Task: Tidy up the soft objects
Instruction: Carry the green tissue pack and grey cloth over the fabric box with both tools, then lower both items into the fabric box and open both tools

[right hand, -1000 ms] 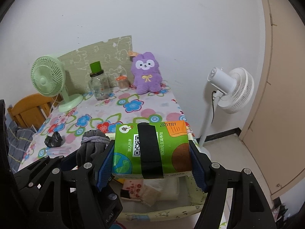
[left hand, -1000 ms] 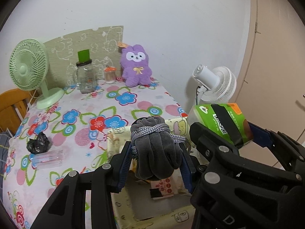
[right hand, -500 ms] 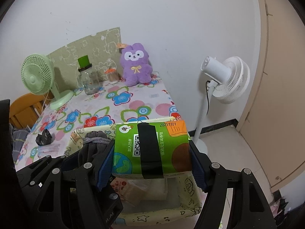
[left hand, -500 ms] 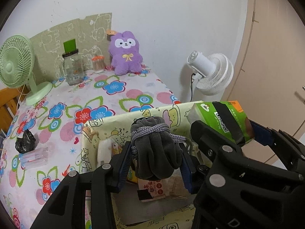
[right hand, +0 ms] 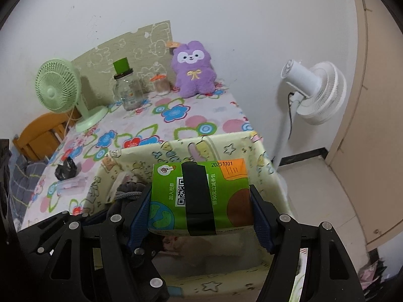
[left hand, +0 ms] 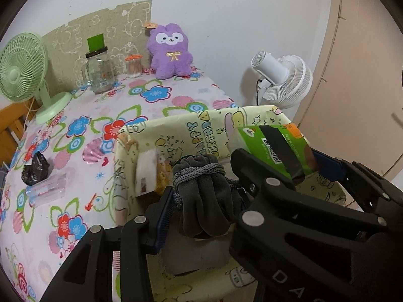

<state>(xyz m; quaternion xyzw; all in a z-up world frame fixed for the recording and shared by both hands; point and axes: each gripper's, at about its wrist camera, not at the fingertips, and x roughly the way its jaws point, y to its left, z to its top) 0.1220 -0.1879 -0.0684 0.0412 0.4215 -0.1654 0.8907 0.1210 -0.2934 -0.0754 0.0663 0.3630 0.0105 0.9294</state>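
Left gripper (left hand: pixel 205 201): jaws part-open width, clamped on grey glove bundle (left hand: pixel 204 196) tied with cord; bundle hangs fingers-down.
Right gripper (right hand: pixel 201 211): jaws wide, clamped on short ends of green tissue pack (right hand: pixel 199 196); pack's long axis runs left-right across jaws.
Both loads over mouth of yellow cartoon-print fabric bin (left hand: pixel 191 128) at table's near edge, bin directly below.
Judgement: drop straight down; gloves left side, pack right.

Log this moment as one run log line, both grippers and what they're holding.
left gripper: shut on grey glove bundle | right gripper: shut on green tissue pack | both over yellow storage box
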